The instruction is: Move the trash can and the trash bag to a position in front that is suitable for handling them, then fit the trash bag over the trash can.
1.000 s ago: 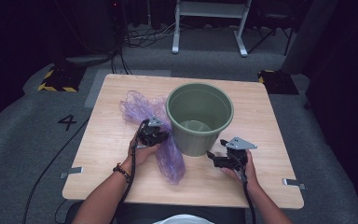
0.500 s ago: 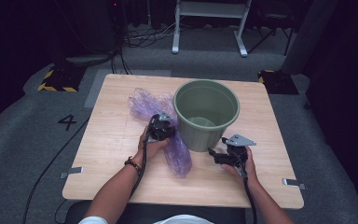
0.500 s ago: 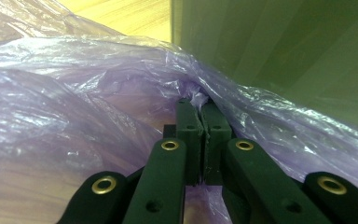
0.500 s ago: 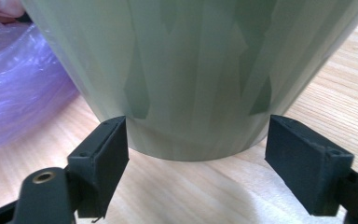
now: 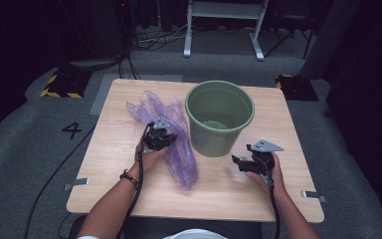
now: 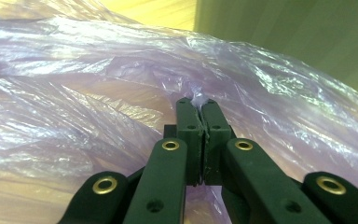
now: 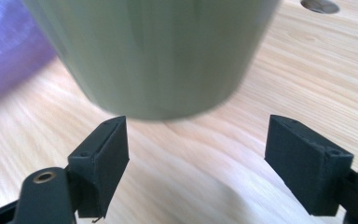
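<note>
A pale wood table (image 5: 129, 114) with rounded corners stands mid-frame on grey carpet (image 5: 25, 149) marked with a black "4" (image 5: 72, 130); the room behind is dark, with cables and a white frame (image 5: 224, 20) at the top. Right of centre stands a smooth, tapered, matte green bucket (image 5: 220, 119). Touching its left side lies a crinkled, glossy, see-through purple bag (image 5: 171, 134), running from upper left down toward centre. The left gripper (image 5: 160, 137) has its jaws pinched tight on a fold of bag. At lower right, the right gripper (image 5: 242, 163) sits near the bucket's base, jaws wide with nothing between.
</note>
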